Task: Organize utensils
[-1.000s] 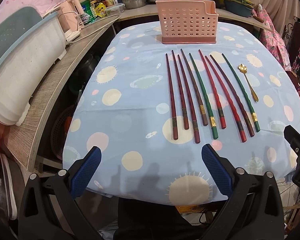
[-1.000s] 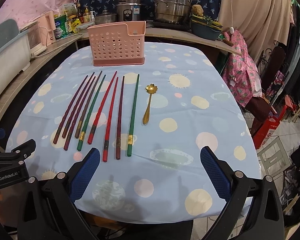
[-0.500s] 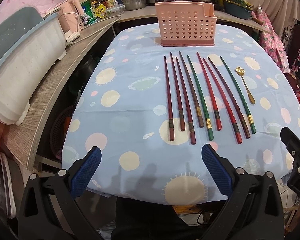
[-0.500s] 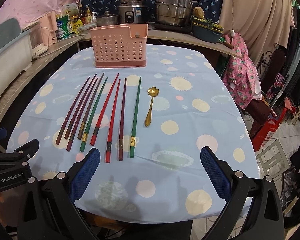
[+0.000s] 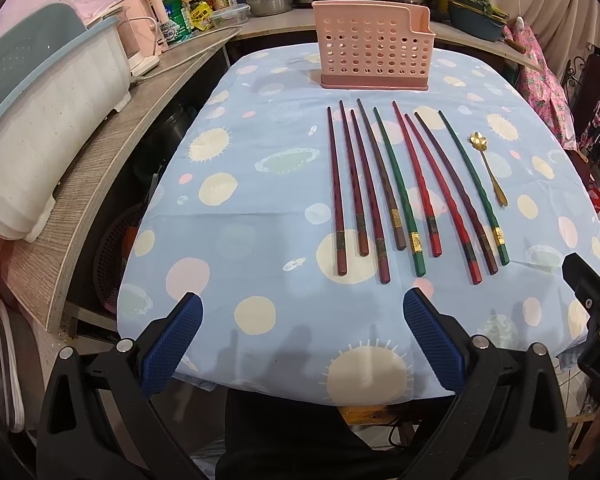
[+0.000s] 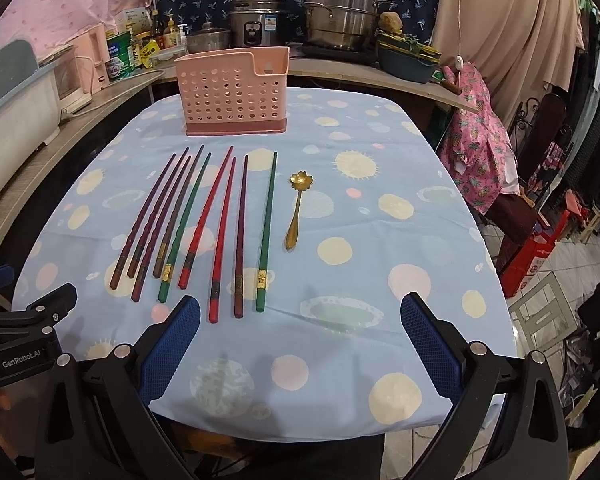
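Several chopsticks (image 5: pixel 396 188) (image 6: pixel 204 224) in dark red, red and green lie side by side on the blue spotted tablecloth (image 5: pixel 260 208) (image 6: pixel 380 264). A small gold spoon (image 5: pixel 488 168) (image 6: pixel 298 208) lies just right of them. Behind them at the far edge stands a pink perforated utensil basket (image 5: pixel 374 52) (image 6: pixel 236 92). My left gripper (image 5: pixel 300 320) hovers open over the near table edge, short of the chopstick ends. My right gripper (image 6: pixel 300 320) is open too, near the front edge, with the rightmost chopstick ends just ahead of its left finger (image 6: pixel 172 352).
A wooden counter (image 5: pixel 92 172) with a white and teal bin (image 5: pixel 40 104), bottles and a pink kettle runs along the left. Steel pots (image 6: pixel 340 16) and a rice cooker (image 6: pixel 256 24) stand behind the table. Pink cloth hangs on a chair (image 6: pixel 484 140) at the right.
Both grippers have edged slightly forward and lower toward the table, so the chopsticks and basket sit lower in the views. Nothing was grasped; both stay open.
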